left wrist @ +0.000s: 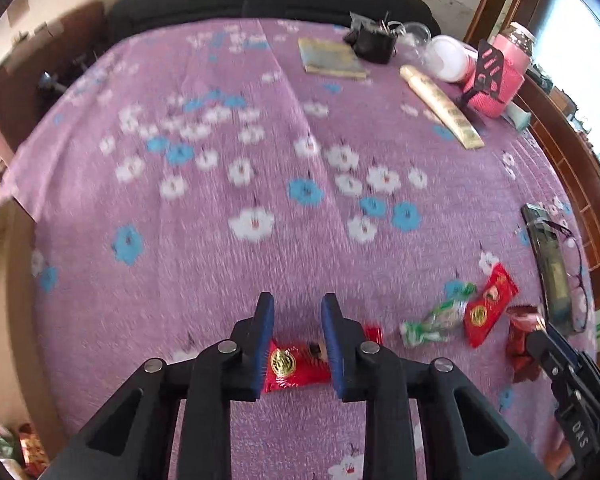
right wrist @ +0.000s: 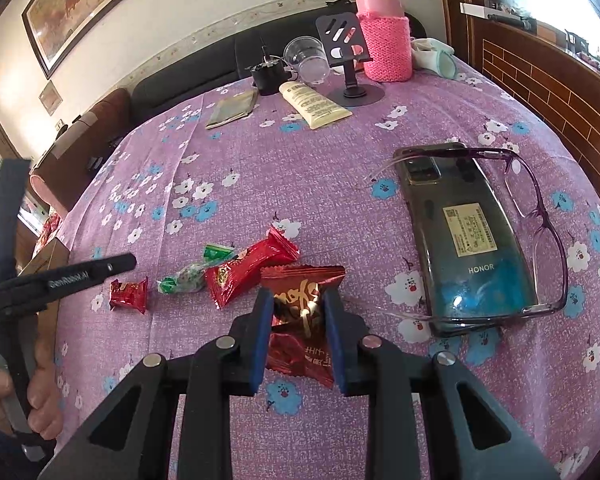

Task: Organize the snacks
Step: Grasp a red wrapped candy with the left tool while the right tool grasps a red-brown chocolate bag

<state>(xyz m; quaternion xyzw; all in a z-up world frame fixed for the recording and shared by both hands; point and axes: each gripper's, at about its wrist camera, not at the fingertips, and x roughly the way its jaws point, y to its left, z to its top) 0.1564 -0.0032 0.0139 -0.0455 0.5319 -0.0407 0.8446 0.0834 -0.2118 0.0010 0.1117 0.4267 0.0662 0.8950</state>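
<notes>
Bright daylight from the right window — glare, motion blur, fisheye-bent edges

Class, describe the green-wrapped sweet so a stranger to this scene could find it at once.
Start at the phone lying on the purple flowered tablecloth, then look left to the row of snacks. The green-wrapped sweet lies between two red packets and is the only green, twist-ended one.

**Room and surroundings**

Table under purple floral cloth. Black sofa behind it, against a cream wall bearing a framed painting. Brown wood panelling at right. Bright daylight from window.
</notes>
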